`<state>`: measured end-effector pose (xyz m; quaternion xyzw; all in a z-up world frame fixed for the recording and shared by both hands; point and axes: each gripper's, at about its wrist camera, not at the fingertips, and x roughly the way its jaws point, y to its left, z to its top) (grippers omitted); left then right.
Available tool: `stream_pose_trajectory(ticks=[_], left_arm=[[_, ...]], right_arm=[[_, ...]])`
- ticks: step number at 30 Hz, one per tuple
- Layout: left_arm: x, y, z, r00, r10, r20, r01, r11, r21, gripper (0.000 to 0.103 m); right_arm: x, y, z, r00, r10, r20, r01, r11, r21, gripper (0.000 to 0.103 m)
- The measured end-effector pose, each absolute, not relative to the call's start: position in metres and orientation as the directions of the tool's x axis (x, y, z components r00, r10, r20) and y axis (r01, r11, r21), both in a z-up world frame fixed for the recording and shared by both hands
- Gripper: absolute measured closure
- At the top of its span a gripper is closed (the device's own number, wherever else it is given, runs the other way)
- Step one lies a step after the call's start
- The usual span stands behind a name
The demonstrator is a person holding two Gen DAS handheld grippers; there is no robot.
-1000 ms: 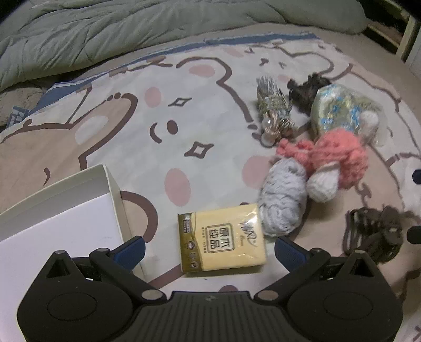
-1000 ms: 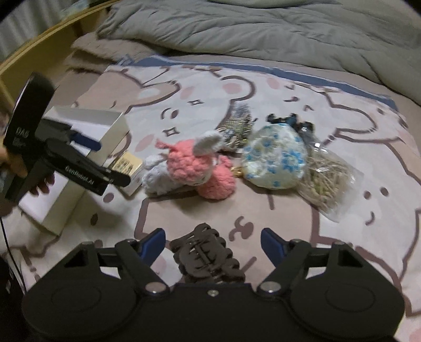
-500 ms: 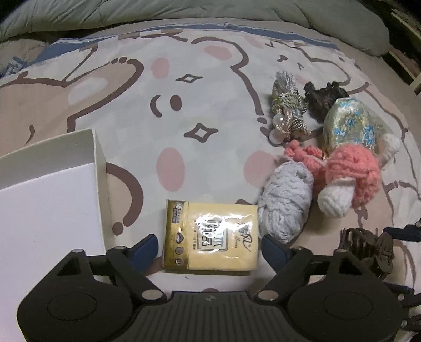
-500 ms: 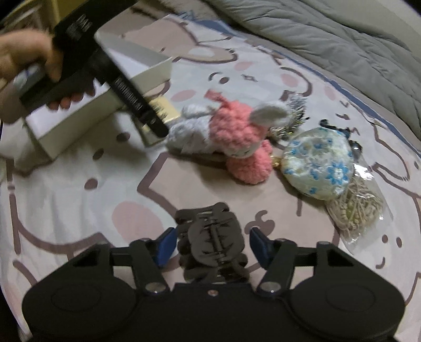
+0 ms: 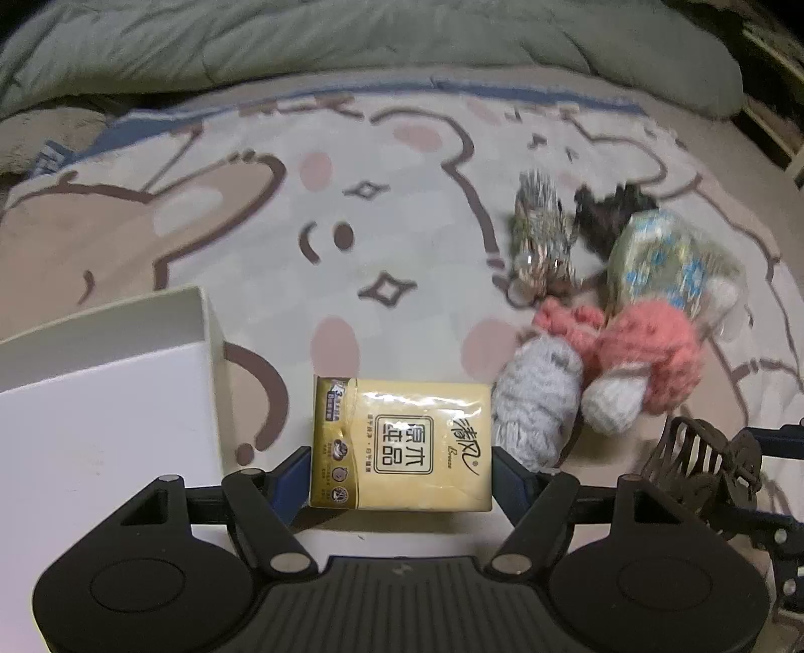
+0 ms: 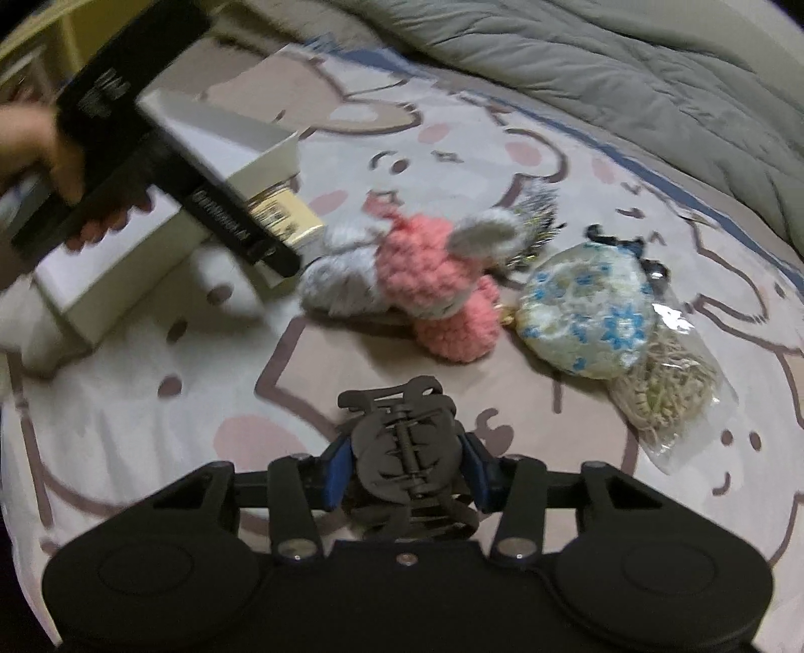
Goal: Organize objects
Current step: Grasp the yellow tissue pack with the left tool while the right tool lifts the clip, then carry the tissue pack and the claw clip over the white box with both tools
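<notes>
— What's the right gripper (image 6: 407,467) got?

— Its jaws have just been closing, and now both blue pads press the sides of the brown hair clip (image 6: 402,447). The clip sits on the bedsheet (image 6: 151,402), on the near side of the pink knitted toy (image 6: 432,281).

— And the left gripper (image 5: 401,474)?

— It has been narrowing too. The yellow tissue pack (image 5: 402,447) lies flat between its fingers, with the blue pads right at the pack's two short edges. I'd say they press it, but there's no bulge in the wrapper to prove it. The pack is just beside the grey end of the toy, between it and the white box (image 5: 100,427).

— Anything you can't make out?

— The things beyond the toy are blurred in the left view: a glittery trinket (image 5: 540,236), something dark (image 5: 610,211) and a blue-flowered pouch (image 6: 588,311). The clear bag of pale strands (image 6: 668,397) is tucked partly under the pouch. From the right side, the left gripper's arm covers most of the tissue pack, and the hand (image 6: 45,150) holding it is cut off by the frame.

— Room to move?

— The sheet on the box side of the toy is bare out to the grey duvet (image 5: 352,40). The box's open top faces up, its wall close to the pack.
</notes>
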<state>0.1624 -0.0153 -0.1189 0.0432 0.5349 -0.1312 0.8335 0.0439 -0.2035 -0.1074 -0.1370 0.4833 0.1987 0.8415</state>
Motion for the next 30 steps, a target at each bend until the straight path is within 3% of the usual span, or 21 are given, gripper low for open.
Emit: stream_pose_trajectory(ticks=[19, 30], left_arm=[[0.112, 0.023, -0.047, 0.556, -0.210, -0.804, 0.191, 0.974, -0.122, 0.029], [0.088, 0.078, -0.031, 0.614, -0.152, -0.774, 0.104, 0.988, -0.112, 0.029]], right_arm=[[0.048, -0.205, -0.043, 0.620, 0.107, -0.777, -0.104, 0.993, 0.054, 0.056], [0.054, -0.159, -0.024, 0.638, 0.171, -0.751, -0.063, 0.983, 0.170, 0.056]])
